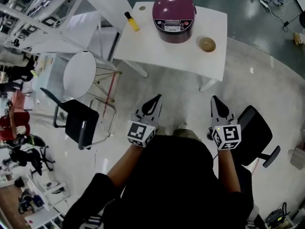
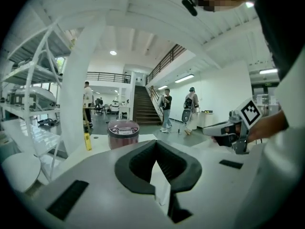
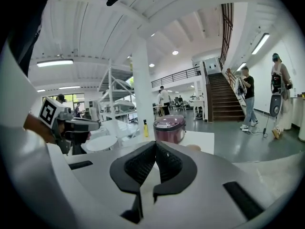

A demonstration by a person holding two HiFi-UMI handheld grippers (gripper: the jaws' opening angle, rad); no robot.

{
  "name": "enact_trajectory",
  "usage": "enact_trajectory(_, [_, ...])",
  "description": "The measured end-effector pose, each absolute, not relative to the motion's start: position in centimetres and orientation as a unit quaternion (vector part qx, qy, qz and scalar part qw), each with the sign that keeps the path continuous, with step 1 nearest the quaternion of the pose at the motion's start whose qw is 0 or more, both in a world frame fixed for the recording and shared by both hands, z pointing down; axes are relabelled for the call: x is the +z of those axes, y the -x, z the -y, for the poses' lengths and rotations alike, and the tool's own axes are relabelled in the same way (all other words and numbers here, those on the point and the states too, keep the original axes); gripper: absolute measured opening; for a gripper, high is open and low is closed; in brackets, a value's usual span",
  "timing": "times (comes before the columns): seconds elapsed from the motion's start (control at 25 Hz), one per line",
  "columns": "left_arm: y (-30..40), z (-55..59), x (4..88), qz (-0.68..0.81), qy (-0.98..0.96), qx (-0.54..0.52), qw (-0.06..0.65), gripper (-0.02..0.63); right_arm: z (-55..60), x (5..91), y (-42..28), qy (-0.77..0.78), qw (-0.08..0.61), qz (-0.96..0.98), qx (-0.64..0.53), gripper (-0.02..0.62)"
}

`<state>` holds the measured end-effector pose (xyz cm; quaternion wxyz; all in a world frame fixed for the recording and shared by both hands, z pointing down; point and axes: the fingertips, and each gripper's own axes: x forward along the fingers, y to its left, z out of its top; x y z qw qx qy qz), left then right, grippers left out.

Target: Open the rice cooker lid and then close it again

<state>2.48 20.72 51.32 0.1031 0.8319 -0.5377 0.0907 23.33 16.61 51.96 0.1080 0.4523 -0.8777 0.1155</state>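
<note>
A maroon rice cooker (image 1: 174,15) stands with its lid down on a white table (image 1: 157,49) ahead of me. It also shows in the left gripper view as the rice cooker (image 2: 123,133) and in the right gripper view as the rice cooker (image 3: 168,128). My left gripper (image 1: 156,100) and right gripper (image 1: 215,100) are held side by side in front of my body, well short of the table. Both are shut with nothing between their jaws. Each points toward the table.
A yellow bottle (image 1: 132,21) and a brown bowl (image 1: 207,44) sit on the table beside the cooker. A round white stool (image 1: 79,74) and a black chair (image 1: 76,120) stand at the left, another black chair (image 1: 255,132) at my right. People stand by a far staircase (image 2: 143,106).
</note>
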Motion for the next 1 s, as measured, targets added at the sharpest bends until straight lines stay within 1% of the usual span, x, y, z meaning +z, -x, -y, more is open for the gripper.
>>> enact_trajectory(0.16, [-1.5, -21.5, 49.9, 0.569, -0.813, 0.069, 0.104, 0.002, -17.1, 50.8, -23.3, -0.467, 0.095, 0.872, 0.111, 0.000])
enact_trajectory(0.32, [-1.0, -21.2, 48.2, 0.580, -0.808, 0.050, 0.084, 0.002, -16.9, 49.0, -22.4, -0.457, 0.088, 0.880, 0.096, 0.000])
enact_trajectory(0.48, [-0.2, -20.6, 46.9, 0.589, -0.803, 0.009, 0.093, 0.002, -16.8, 48.4, -22.2, -0.462, 0.092, 0.878, 0.082, 0.000])
enact_trajectory(1.0, [0.6, -20.4, 46.1, 0.589, -0.806, 0.025, 0.052, 0.002, -16.6, 46.7, -21.6, -0.473, 0.093, 0.874, 0.058, -0.002])
